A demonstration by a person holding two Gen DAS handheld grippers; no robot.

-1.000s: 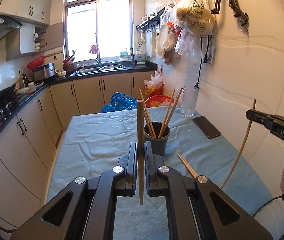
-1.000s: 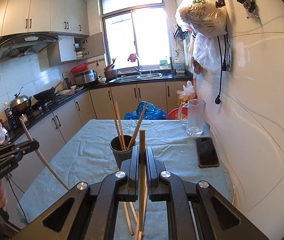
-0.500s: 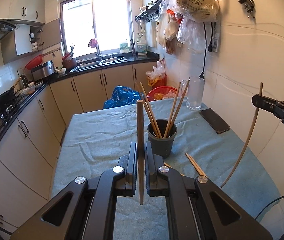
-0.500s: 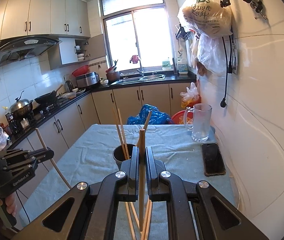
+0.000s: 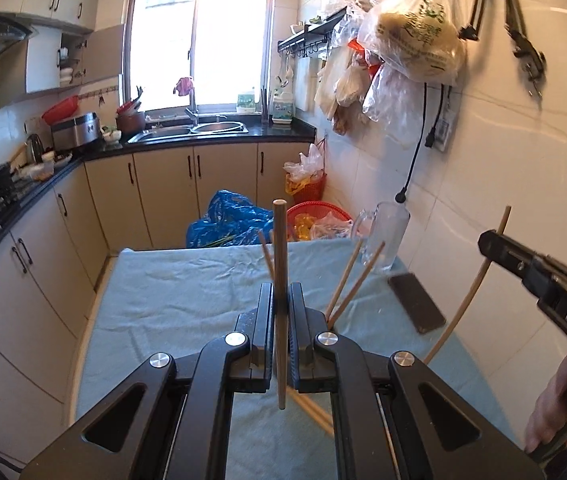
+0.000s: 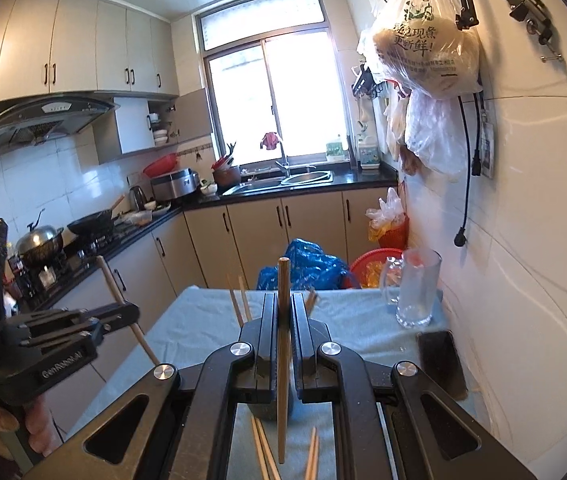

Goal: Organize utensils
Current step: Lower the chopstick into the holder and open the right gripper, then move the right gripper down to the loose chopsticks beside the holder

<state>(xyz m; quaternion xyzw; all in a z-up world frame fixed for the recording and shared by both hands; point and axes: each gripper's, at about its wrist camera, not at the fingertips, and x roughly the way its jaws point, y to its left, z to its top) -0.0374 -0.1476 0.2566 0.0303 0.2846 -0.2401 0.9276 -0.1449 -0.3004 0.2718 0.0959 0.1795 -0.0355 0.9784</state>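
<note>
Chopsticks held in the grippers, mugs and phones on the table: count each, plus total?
Chopsticks held: 2, one in the left gripper, one in the right gripper
Glass mug: 1
Phone: 1
Total: 4

Both tools are matte black plastic. The left gripper has two flat, ribbed fingers — behind them, angular arms with triangular cut-outs and round silver screws. The right gripper is built alike. From the side, white lettering marks each body — "DAS" on the right one, "GenRobot.AI" on the left.
</note>
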